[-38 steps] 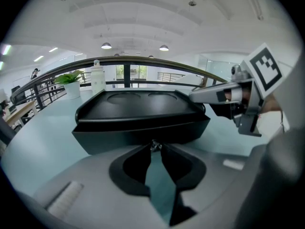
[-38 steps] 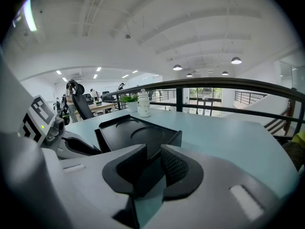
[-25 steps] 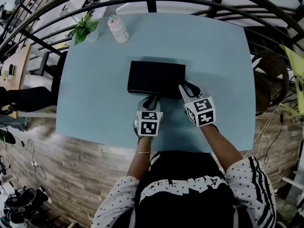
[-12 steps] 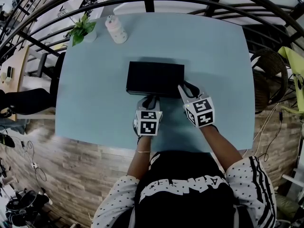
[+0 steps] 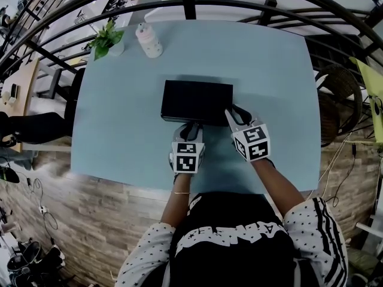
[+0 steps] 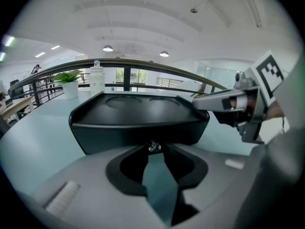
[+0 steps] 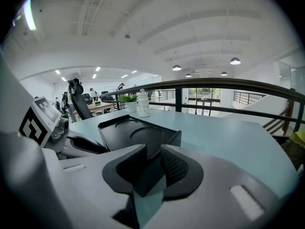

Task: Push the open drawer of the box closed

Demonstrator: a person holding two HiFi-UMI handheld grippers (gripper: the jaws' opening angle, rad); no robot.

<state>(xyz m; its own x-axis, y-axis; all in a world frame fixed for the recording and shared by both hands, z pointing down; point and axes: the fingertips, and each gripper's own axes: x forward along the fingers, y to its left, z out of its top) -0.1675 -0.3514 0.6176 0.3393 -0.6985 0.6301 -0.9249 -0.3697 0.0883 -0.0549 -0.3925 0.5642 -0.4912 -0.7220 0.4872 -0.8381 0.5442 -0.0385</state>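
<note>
A flat black box (image 5: 196, 101) lies in the middle of the light blue table (image 5: 119, 130), and its front face looks flush, with no drawer sticking out. My left gripper (image 5: 190, 126) is shut, its tips right at a small metal knob (image 6: 152, 147) on the box front (image 6: 138, 128). At the front right corner of the box (image 7: 131, 135) stands my right gripper (image 5: 234, 113), jaws a little apart with the corner showing in the gap (image 7: 151, 163). The right gripper's finger (image 6: 217, 100) reaches along the right side of the box.
A potted plant (image 5: 108, 37) and a white bottle (image 5: 148, 37) stand at the table's far left. A dark curved railing (image 5: 239, 2) runs behind the table. A wicker chair (image 5: 341, 100) is off the right edge. The person stands at the near edge.
</note>
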